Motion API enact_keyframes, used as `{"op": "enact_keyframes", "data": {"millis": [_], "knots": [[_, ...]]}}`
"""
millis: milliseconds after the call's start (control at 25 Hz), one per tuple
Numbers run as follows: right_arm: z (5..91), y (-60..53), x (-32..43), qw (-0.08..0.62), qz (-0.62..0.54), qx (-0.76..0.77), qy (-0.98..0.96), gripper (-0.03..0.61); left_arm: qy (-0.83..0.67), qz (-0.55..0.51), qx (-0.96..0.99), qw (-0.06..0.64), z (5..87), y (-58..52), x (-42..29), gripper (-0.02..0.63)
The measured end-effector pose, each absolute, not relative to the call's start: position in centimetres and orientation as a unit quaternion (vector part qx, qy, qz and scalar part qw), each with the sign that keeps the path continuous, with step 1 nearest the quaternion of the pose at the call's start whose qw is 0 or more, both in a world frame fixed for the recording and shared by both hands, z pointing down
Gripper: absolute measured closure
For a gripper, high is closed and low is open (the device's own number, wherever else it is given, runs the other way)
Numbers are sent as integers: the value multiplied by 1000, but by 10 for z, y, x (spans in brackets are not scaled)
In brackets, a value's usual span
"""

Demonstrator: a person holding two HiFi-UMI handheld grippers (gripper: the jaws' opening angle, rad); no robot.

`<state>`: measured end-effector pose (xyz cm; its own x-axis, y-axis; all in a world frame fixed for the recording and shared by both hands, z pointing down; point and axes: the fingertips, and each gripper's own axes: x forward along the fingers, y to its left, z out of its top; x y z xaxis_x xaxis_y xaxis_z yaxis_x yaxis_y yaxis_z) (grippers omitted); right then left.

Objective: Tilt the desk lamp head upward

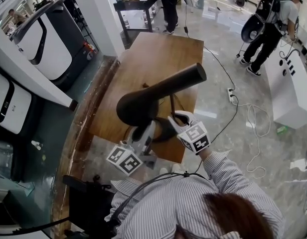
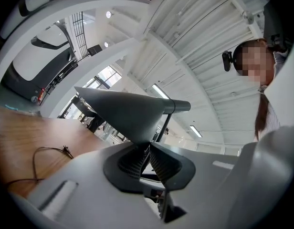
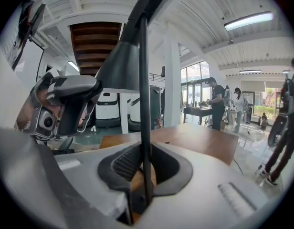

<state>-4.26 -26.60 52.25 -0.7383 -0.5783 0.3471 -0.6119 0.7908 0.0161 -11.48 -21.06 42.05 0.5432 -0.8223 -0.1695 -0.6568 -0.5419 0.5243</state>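
Note:
A black desk lamp stands on the wooden table [image 1: 158, 54]. Its cone-shaped head [image 1: 143, 103] runs into a tube pointing to the far right. My left gripper [image 1: 146, 129] reaches up from below, and its jaws are shut on the lower rim of the lamp head [image 2: 123, 111], pinched between the ribbed pads [image 2: 159, 163]. My right gripper [image 1: 173, 117] sits just right of it. Its jaws are shut on the thin upright lamp stem [image 3: 144, 104]. The left gripper [image 3: 66, 99] shows beside the shade in the right gripper view. The head hides the lamp's base.
A thin cable [image 2: 47, 151] lies on the tabletop to the left. White machines [image 1: 44, 39] stand along the left side. A power strip and white cords [image 1: 233, 96] lie on the floor to the right, where people [image 1: 270, 26] stand further off.

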Motion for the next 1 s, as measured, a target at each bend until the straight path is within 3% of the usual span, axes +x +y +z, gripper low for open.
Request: {"op": "enact_keyframes", "data": {"millis": [560,1000], "knots": [[521,-267,-42,148,40,322,-934,525,-472,-171,851,153,392,-212,-150,577],[522,-266,-42,148,43,320,-935,525,-514,-125,846,66,351,-212,-176,574]]}}
